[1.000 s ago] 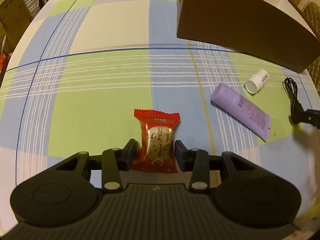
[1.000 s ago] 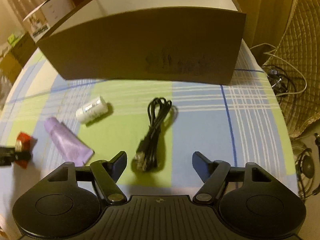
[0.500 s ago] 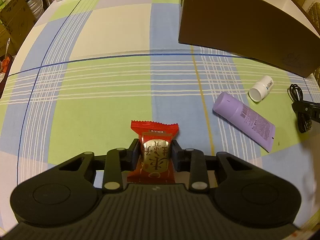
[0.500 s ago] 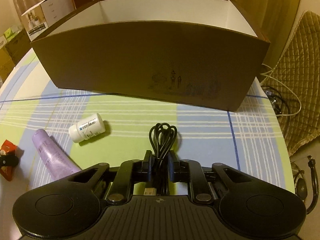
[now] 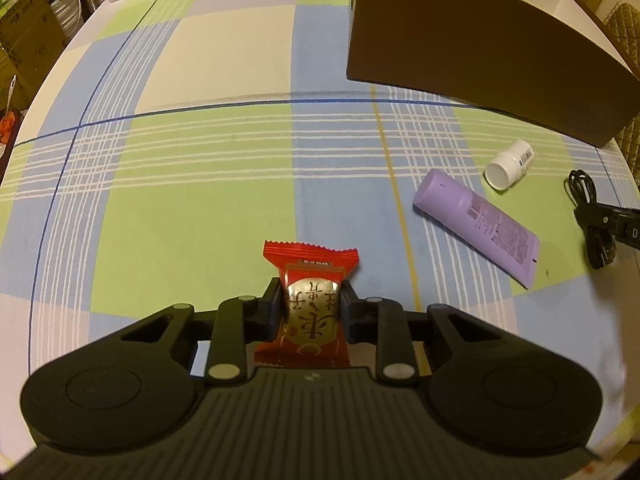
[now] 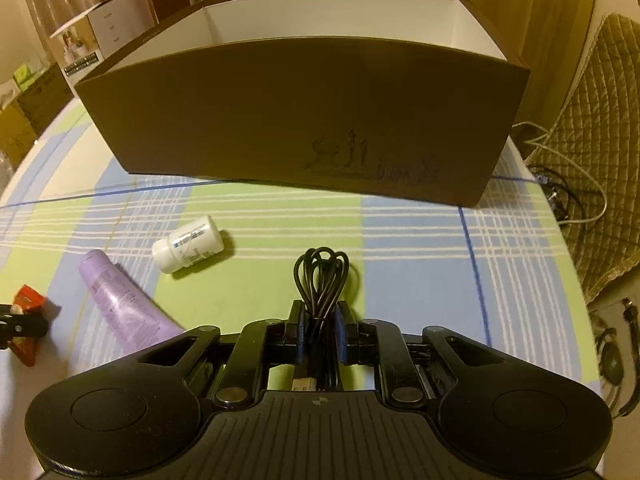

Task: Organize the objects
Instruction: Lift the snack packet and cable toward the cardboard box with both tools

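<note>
My left gripper [image 5: 312, 300] is shut on a red snack packet [image 5: 310, 300] with a gold label, just above the checked tablecloth. My right gripper [image 6: 319, 328] is shut on a coiled black USB cable [image 6: 320, 280], whose loops stick out ahead of the fingers. The cable and the right gripper also show at the right edge of the left wrist view [image 5: 592, 220]. A large brown cardboard box [image 6: 304, 120], open on top with a white inside, stands behind the cable. It also shows in the left wrist view [image 5: 480, 40].
A purple tube [image 5: 476, 220] lies on the cloth right of the packet, and a white pill bottle [image 5: 510, 164] lies on its side beyond it. Both show in the right wrist view, tube [image 6: 120, 300] and bottle [image 6: 188, 244]. Cardboard boxes [image 5: 28, 40] stand off the table's left. A quilted chair [image 6: 600, 160] and cords are at the right.
Both grippers have closed: the left on the red packet, the right on the black cable. Both have since risen slightly with their objects held.
</note>
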Action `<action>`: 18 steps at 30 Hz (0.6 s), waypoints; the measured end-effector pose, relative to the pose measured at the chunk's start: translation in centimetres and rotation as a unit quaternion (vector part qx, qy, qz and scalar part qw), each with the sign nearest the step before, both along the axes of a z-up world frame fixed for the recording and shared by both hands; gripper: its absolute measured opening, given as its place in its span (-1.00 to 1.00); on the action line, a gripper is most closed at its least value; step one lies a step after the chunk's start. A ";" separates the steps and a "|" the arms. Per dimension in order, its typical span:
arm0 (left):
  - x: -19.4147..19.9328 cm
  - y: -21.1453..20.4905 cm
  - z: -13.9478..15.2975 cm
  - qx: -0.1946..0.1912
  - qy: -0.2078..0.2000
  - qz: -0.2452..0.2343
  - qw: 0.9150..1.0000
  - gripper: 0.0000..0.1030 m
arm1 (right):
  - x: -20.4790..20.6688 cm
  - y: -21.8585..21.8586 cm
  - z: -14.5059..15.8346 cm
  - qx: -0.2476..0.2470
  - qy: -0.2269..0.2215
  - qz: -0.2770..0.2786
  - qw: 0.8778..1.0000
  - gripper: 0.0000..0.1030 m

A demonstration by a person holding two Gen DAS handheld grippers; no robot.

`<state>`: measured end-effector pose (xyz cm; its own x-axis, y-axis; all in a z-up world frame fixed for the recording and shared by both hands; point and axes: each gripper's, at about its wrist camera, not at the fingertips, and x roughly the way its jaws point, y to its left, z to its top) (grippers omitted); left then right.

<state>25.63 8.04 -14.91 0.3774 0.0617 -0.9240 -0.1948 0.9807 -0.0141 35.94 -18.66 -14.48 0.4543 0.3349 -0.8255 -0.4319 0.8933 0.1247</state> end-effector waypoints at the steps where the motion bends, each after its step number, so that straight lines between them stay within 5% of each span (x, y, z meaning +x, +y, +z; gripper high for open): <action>1: -0.1 0.0 0.0 -0.001 0.000 0.000 1.000 -0.56 | -0.4 -0.2 0.0 0.005 0.002 0.000 1.000 -0.77; 18: -2.4 0.3 2.1 -0.021 -0.021 0.003 1.000 -0.58 | -4.0 -1.4 1.6 0.053 0.003 0.005 0.999 -0.78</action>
<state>23.26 8.34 -12.83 0.4159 0.0254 -0.9090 -0.1998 0.9777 -0.0641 31.98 -20.07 -12.87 0.4460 0.4250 -0.7877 -0.4397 0.8706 0.2208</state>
